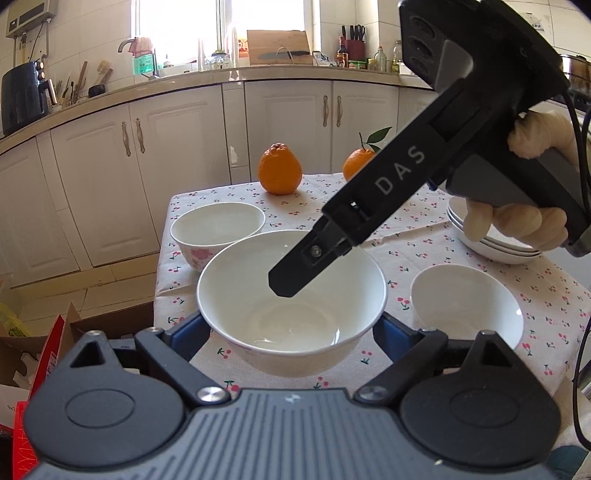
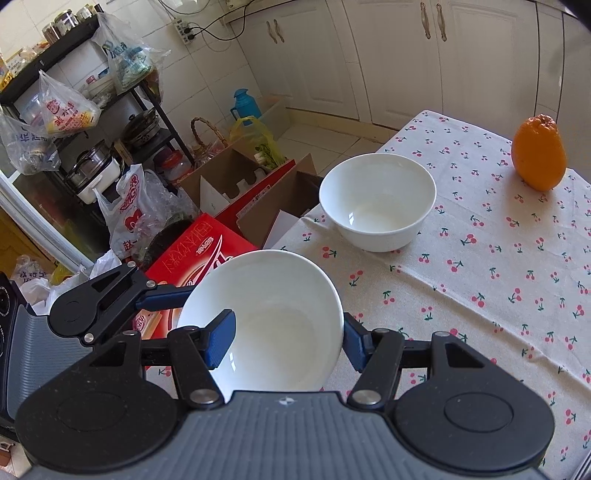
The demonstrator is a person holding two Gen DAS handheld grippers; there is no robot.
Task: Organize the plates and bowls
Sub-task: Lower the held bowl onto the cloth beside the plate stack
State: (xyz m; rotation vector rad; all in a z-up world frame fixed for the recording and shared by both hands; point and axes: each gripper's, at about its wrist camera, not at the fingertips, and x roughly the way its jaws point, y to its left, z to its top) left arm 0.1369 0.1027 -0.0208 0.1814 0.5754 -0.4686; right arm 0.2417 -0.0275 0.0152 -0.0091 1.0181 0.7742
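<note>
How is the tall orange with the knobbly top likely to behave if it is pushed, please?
The tall orange stands upright on the cherry-print tablecloth, so a push would probably tip it. Its rounded sides suggest it would then roll. It looks firm, not fragile.

Kitchen bkgd. Cream panelled base cabinets (image 1: 280,122) w/ metal bar handles run under a pale stone counter (image 1: 184,79); white-tiled wall (image 1: 92,29) above. Bright window (image 1: 221,22) over counter gives strong daylight. Black air fryer (image 1: 20,98) at counter's far left; wooden cutting board (image 1: 279,46) leans by window. Pale tiled floor (image 2: 314,136). Black metal shelving rack (image 2: 92,110) w/ pots and plastic bags stands at left. Open brown cardboard boxes (image 2: 236,177) and a teal thermos jug (image 2: 245,105) sit on floor. Cherry-print cloth (image 2: 480,277) covers tabletop.
</note>
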